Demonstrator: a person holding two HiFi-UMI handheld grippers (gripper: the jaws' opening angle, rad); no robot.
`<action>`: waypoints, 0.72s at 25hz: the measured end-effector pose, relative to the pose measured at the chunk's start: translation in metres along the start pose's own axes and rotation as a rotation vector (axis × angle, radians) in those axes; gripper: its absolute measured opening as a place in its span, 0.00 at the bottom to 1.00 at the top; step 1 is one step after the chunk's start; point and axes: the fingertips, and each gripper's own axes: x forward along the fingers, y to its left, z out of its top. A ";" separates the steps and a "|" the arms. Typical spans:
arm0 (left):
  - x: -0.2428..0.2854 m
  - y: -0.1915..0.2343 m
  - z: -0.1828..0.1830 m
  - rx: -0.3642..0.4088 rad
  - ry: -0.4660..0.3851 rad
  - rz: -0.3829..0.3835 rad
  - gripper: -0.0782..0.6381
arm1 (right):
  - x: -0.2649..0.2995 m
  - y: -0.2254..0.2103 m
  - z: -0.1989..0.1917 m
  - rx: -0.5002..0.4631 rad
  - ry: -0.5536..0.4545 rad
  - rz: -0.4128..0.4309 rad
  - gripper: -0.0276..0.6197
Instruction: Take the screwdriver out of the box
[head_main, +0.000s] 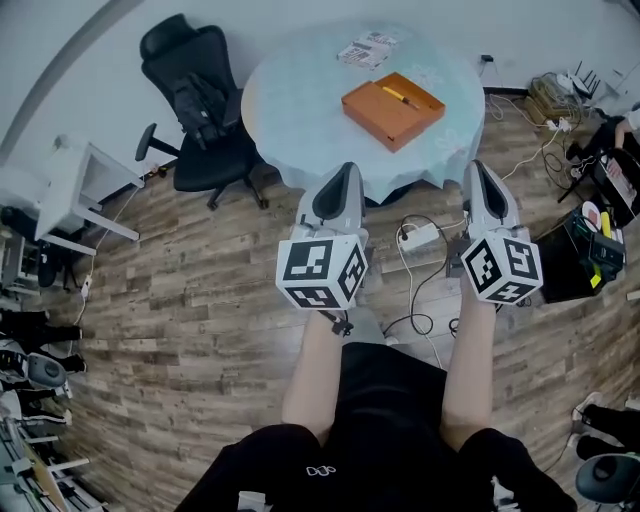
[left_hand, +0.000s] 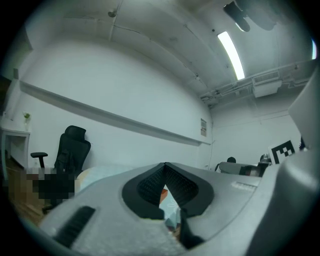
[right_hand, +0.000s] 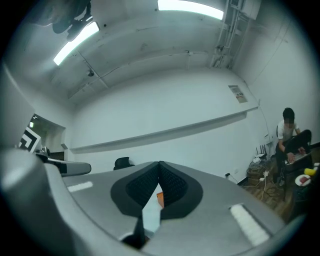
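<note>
An open orange box (head_main: 393, 108) lies on a round table (head_main: 290, 100) with a pale blue cloth, at the top middle of the head view. Inside it rests a screwdriver (head_main: 399, 97) with a yellow-orange handle. Both grippers are held level over the wooden floor, short of the table's near edge. My left gripper (head_main: 345, 172) is shut, its ribbed pads meeting at the tip (left_hand: 165, 164). My right gripper (head_main: 481, 168) is likewise shut (right_hand: 160, 162) with nothing held. A sliver of the orange box (right_hand: 159, 199) shows through the gap behind the right jaws.
A black office chair (head_main: 200, 100) stands left of the table, and a white desk (head_main: 85, 185) farther left. A power strip with cables (head_main: 420, 237) lies on the floor between the grippers. Papers (head_main: 367, 50) lie at the table's far side. A black crate (head_main: 585, 255) sits at the right.
</note>
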 end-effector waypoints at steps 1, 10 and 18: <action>0.001 0.005 0.001 -0.003 -0.002 0.009 0.11 | 0.006 0.003 0.002 -0.002 -0.004 0.013 0.06; 0.064 0.046 -0.008 -0.014 -0.009 0.016 0.11 | 0.082 0.008 -0.017 -0.037 0.035 0.096 0.06; 0.184 0.092 -0.014 -0.015 0.038 -0.054 0.11 | 0.197 -0.049 -0.031 -0.015 0.050 0.003 0.06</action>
